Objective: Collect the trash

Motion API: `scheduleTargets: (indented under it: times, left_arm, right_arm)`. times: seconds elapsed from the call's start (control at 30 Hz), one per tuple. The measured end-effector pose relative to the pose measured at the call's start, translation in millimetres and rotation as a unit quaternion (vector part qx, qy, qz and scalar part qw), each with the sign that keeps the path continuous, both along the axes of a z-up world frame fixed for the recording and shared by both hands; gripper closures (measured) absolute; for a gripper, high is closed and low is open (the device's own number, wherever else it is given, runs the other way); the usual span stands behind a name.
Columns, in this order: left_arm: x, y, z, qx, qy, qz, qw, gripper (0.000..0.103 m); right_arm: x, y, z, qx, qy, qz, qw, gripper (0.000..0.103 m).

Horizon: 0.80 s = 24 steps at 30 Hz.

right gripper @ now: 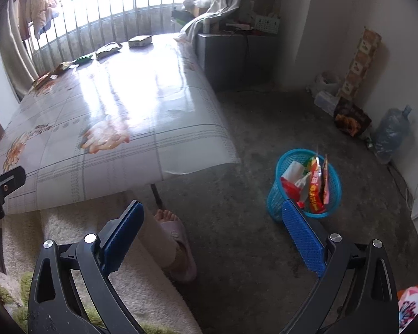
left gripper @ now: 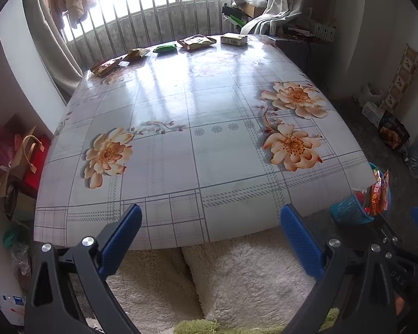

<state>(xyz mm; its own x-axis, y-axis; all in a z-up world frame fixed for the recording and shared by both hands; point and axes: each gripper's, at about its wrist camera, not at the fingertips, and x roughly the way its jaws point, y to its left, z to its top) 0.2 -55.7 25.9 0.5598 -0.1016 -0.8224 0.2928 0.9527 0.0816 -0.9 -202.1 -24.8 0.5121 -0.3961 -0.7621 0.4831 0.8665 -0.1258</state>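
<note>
Left wrist view shows crinkly foil snack wrappers [left gripper: 193, 41] along the floral table's [left gripper: 181, 153] far edge, probably light and slippery, best pinched at an edge; both grippers [left gripper: 210, 236] [right gripper: 213, 231] hang spread, empty.

Worktop [left gripper: 167, 167]: pale grey-white cloth, grey check lines, peach-orange flowers
Basket [right gripper: 276, 194]: bright blue mesh — red, orange and white wrappers inside
Far packet [left gripper: 165, 48]: green
Gripper pads [left gripper: 301, 239]: blue, on black arms
Blanket [left gripper: 237, 278]: cream — fluffy
</note>
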Motion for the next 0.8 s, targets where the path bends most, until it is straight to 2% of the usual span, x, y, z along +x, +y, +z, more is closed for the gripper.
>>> scheduleTargets:
  times: [0.8]
  left_arm:
    - [-1.9, -0.9, -1.0, 0.003, 0.002, -0.003, 1.0000, 0.005]
  right_arm:
    - [-5.0, -4.7, 4.1, -0.005, -0.004, -0.005, 1.000, 0.008]
